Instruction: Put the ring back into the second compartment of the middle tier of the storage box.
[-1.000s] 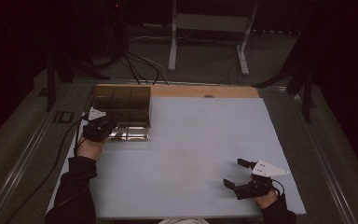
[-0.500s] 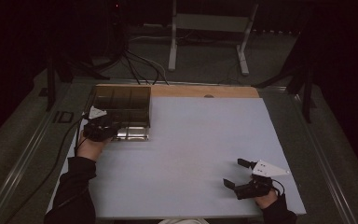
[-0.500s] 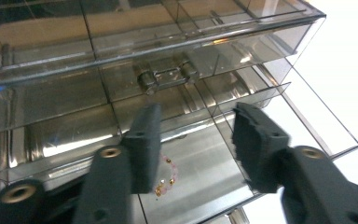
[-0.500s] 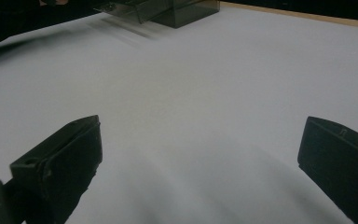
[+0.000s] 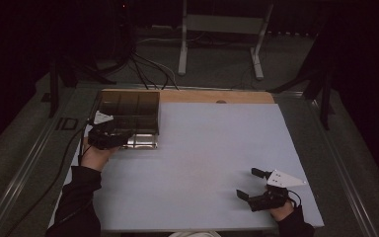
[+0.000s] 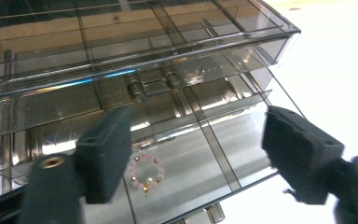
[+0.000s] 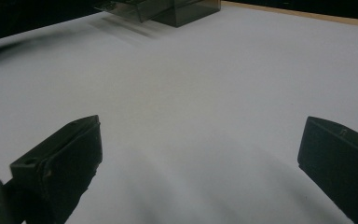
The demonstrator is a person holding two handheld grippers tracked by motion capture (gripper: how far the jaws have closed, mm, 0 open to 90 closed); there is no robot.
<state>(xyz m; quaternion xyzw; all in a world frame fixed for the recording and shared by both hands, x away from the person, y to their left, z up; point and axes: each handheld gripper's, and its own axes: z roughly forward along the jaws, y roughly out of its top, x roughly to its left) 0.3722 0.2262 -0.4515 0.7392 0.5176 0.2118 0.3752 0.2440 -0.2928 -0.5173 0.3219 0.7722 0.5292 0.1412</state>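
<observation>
A smoked clear organiser box (image 5: 128, 111) (image 6: 135, 42) stands at the table's far left, with its lower drawer (image 5: 143, 141) (image 6: 223, 154) pulled out. A pink bead bracelet (image 6: 145, 173) lies loose on the drawer floor. My left gripper (image 5: 123, 140) (image 6: 196, 135) hovers over the drawer. Its jaws have just been opening and stand apart, with nothing pressed between them. The bracelet sits below, close to the left jaw. My right gripper (image 5: 247, 183) (image 7: 200, 140) rests open near the table's front right, holding nothing.
A white table sheet (image 5: 212, 158) stretches between the two hands. A wooden strip (image 5: 217, 96) runs along the far edge. Behind the table are metal stand legs (image 5: 182, 54) and cables (image 5: 143, 64) on a dark floor.
</observation>
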